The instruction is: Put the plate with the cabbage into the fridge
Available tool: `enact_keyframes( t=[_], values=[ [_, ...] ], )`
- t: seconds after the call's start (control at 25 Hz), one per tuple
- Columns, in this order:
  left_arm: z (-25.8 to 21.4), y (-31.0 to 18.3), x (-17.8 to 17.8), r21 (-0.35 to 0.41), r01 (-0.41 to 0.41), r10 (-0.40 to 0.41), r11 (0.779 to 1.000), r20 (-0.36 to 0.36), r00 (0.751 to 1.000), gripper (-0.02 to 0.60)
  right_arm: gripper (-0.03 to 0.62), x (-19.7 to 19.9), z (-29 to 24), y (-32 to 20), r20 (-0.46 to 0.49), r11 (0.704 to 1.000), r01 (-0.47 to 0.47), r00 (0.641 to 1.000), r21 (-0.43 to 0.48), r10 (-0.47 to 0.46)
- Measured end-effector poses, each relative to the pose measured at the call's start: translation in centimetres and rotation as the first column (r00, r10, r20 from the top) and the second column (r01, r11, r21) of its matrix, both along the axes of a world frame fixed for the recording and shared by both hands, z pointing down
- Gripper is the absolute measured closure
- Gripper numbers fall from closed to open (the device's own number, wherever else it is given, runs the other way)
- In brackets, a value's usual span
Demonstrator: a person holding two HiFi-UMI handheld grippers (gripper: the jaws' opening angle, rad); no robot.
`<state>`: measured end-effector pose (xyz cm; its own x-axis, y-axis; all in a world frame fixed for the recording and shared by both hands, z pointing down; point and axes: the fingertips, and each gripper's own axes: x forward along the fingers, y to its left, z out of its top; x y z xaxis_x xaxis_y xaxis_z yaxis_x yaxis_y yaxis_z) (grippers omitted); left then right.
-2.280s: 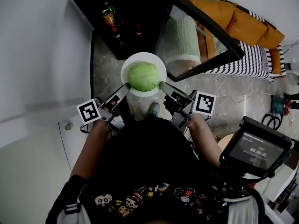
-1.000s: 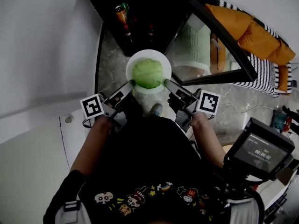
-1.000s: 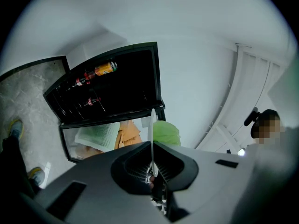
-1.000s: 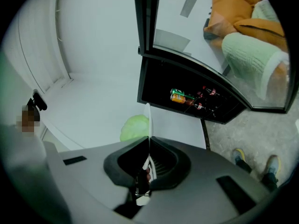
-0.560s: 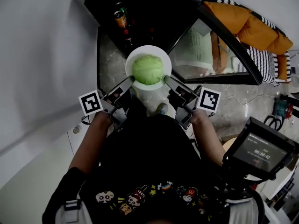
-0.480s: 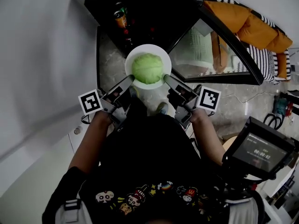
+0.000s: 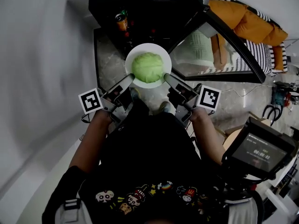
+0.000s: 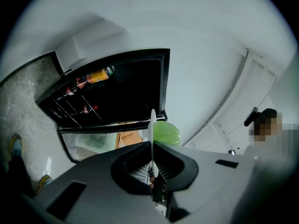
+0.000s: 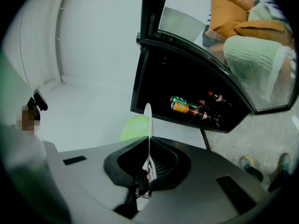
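A white plate (image 7: 159, 52) carries a green cabbage (image 7: 147, 67) and hangs in the air in front of the open black fridge (image 7: 149, 13). My left gripper (image 7: 129, 80) is shut on the plate's left rim and my right gripper (image 7: 166, 78) is shut on its right rim. In the left gripper view the plate (image 8: 152, 125) shows edge-on between the jaws, with the cabbage (image 8: 167, 132) just behind it. The right gripper view shows the same edge-on plate (image 9: 148, 118) and the cabbage (image 9: 133, 127) to its left.
The fridge's glass door (image 7: 219, 50) stands swung open to the right. Cans and bottles (image 7: 122, 22) sit on a wire shelf inside; they also show as cans and bottles (image 9: 194, 107) in the right gripper view. An orange cushion (image 7: 250, 20) lies at the far right. Feet (image 7: 163, 107) stand on the marble floor.
The plate with the cabbage has stayed gripped by both grippers and has come slightly closer to the fridge opening; the view has swung a little.
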<state>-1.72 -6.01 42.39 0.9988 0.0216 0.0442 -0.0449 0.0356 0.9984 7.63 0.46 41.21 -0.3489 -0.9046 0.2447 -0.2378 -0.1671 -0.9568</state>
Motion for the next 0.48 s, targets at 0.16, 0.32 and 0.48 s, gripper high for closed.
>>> enact_keyframes(
  t=[0.16, 0.32, 0.48],
  values=[
    [0.0, 0.05, 0.12, 0.023, 0.003, -0.003, 1.0, 0.009, 1.0, 0.566, 0.579, 0.09, 0.11, 0.13, 0.006, 1.0, -0.005, 1.0, 0.015, 0.005],
    [0.27, -0.12, 0.18, 0.004, -0.005, 0.005, 1.0, 0.004, 1.0, 0.568, 0.579, 0.01, 0.31, 0.06, 0.004, 1.0, -0.016, 1.0, -0.012, 0.016],
    [0.53, -0.03, 0.25, -0.011, -0.014, 0.014, 1.0, 0.01, 1.0, 0.567, 0.579, 0.1, 0.53, 0.2, -0.002, 0.999, -0.025, 1.0, -0.029, 0.024]
  ],
)
